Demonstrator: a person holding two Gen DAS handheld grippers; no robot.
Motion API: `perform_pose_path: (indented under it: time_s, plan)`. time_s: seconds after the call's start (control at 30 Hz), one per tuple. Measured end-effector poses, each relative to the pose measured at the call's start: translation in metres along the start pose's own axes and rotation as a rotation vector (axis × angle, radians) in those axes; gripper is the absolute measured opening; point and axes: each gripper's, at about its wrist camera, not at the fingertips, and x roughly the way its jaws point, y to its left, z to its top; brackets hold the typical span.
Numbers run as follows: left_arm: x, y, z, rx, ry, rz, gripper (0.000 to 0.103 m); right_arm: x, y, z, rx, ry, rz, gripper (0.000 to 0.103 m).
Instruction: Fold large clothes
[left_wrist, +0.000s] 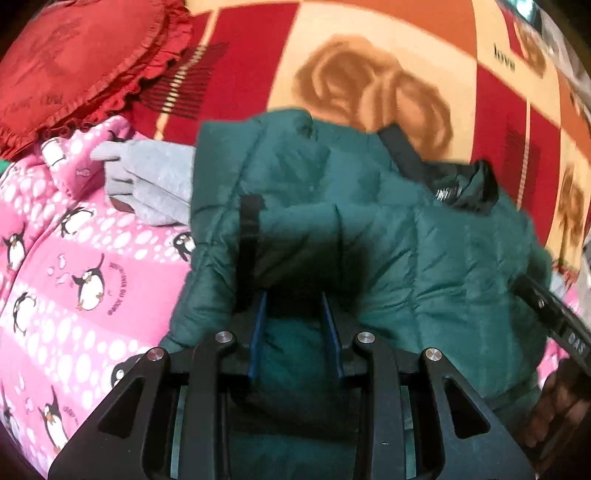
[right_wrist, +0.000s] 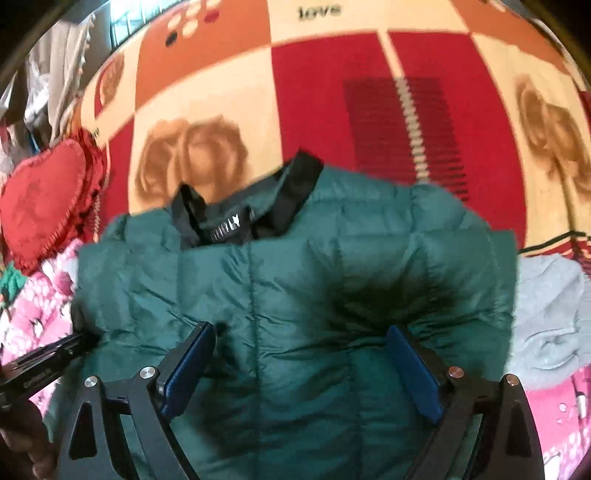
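The green jacket (right_wrist: 295, 295) lies on the bed, partly folded. Left tongs (left_wrist: 294, 325) are narrowly parted around a fold; right tongs (right_wrist: 301, 369) gape wide, empty. Next: grip and fold over

And there it is, the dark green quilted puffer jacket (left_wrist: 388, 236), filling the centre and lower half of the left wrist view, puffy and creased, stitched into padded panels. Its black-trimmed collar (left_wrist: 458, 184) sits up toward the upper right of that frame, a label with pale lettering just showing inside it, too blurred to read. Over in the right wrist view the same jacket (right_wrist: 295, 295) spreads across the middle from left to right, collar (right_wrist: 243, 218) at the upper centre-left, black bands standing open around the neck. The fabric looks bunched and partly doubled over itself, one padded layer lying across another.
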Motion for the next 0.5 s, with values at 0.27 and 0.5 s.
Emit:
perform_pose_path:
  time_s: [0.27,0.5]
  plan:
    - [-0.007,-0.01,-0.013,0.051,0.024,0.004,0.028,-0.012,0.018,-0.034,-0.054,0.084,-0.015,0.093]
    - [0.017,-0.013,-0.022,0.066,0.06,0.022,0.029,0.02,0.012,-0.051,-0.09,0.17,-0.044,0.103]
